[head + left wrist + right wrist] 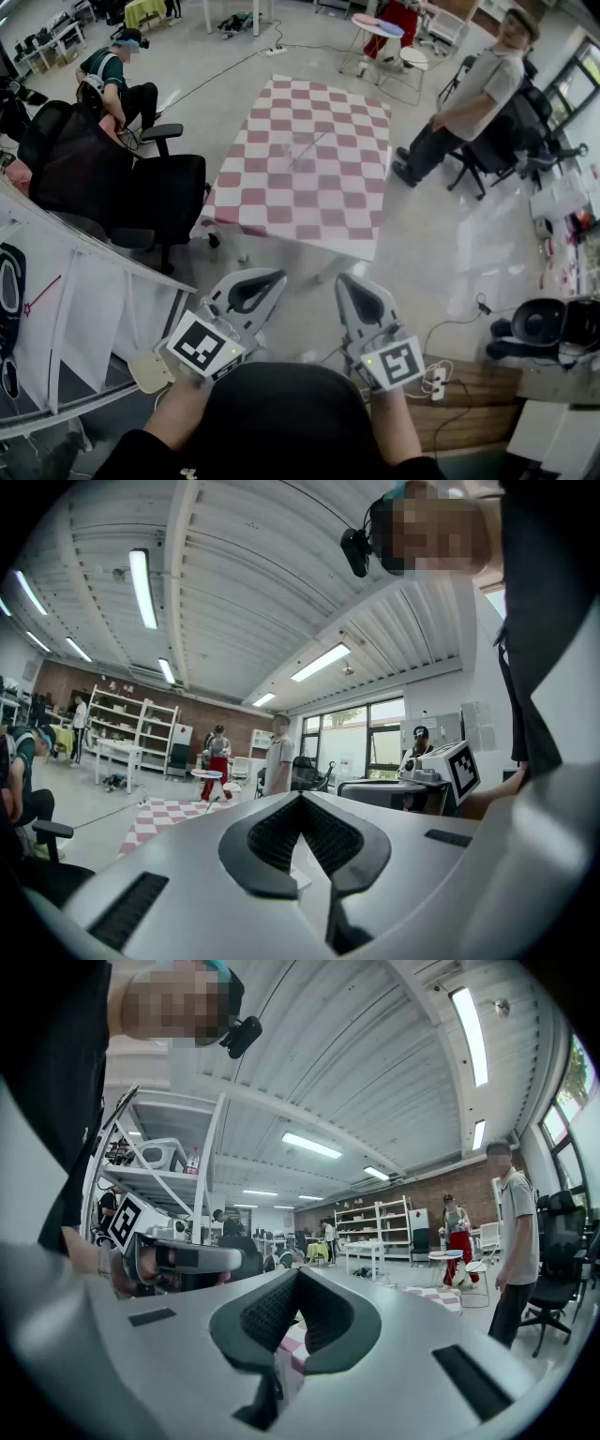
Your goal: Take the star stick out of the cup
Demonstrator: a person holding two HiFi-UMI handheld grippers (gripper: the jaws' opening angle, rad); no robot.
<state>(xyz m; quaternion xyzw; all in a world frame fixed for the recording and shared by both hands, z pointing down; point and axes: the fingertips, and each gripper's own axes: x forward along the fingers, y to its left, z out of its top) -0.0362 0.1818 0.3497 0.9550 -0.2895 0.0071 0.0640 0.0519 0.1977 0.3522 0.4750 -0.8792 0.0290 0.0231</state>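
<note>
The table with the red-and-white checked cloth point(319, 187) stands a few steps ahead of me. Near its middle is a small, faint clear cup with a thin stick point(302, 155); it is too small to make out a star. Both grippers are held close to my body, well short of the table. My left gripper point(274, 276) is shut and empty, its jaws meeting at the tip point(300, 795). My right gripper point(348, 279) is likewise shut with nothing in it point(297, 1272). The checked table point(155, 817) shows far off in the left gripper view.
A black office chair point(141, 197) stands left of the table. A person point(478, 94) stands at its right and another sits at the far left point(117, 75). A white rack point(75, 309) runs along my left. Black gear point(539, 323) and a power strip point(436, 380) lie on the right.
</note>
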